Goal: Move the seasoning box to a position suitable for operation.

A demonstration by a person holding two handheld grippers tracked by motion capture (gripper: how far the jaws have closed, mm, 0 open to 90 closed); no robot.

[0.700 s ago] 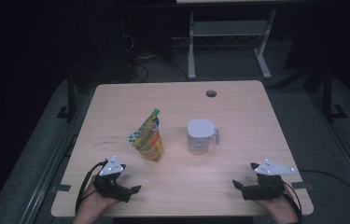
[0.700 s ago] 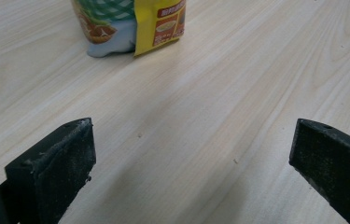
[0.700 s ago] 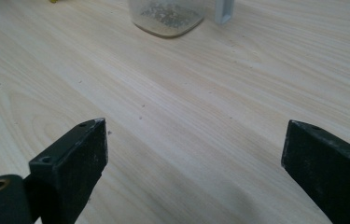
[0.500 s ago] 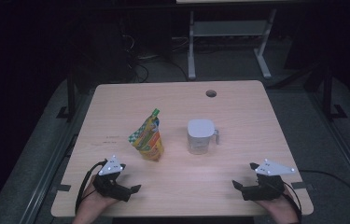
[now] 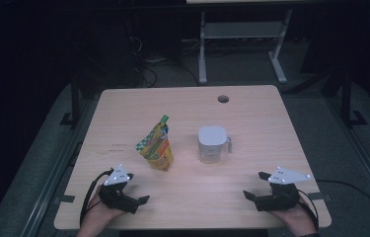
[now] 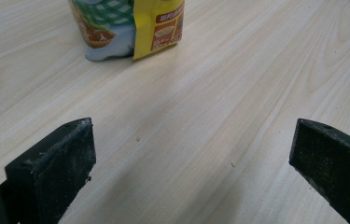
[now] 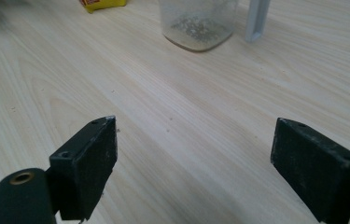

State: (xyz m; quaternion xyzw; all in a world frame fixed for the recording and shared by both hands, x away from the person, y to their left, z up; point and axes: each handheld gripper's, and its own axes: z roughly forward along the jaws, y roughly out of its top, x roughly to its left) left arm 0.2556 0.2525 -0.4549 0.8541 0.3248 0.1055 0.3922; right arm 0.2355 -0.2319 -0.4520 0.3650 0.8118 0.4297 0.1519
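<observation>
A: Where does the pouch (image 5: 156, 148) stand?

B: Upright near the middle of the desk (image 5: 251, 118), its green cap at the top. Take the pouch as the mark: the jug (image 5: 212, 143) stands beside it on the right, apart from it, lid on, handle turned away from the pouch. The left claw view shows the pouch's base (image 6: 126, 28) flat on the wood.

A: And the claws?

B: The left claw (image 5: 138, 201) lies near the desk's front edge, on the person's side of the pouch and a little left of it, jaws wide apart and holding nothing. The right claw (image 5: 249, 196) lies well right of the pouch, in front of the jug, jaws also spread and empty. In its own view the jug (image 7: 198, 23) seems to hold a little loose grain at the bottom.

A: So how far along is the work?

B: Barely begun, I judge. Neither thing is touched, and the pouch looks capped. Everything is left: gripping, opening, and probably pouring into the jug.
</observation>
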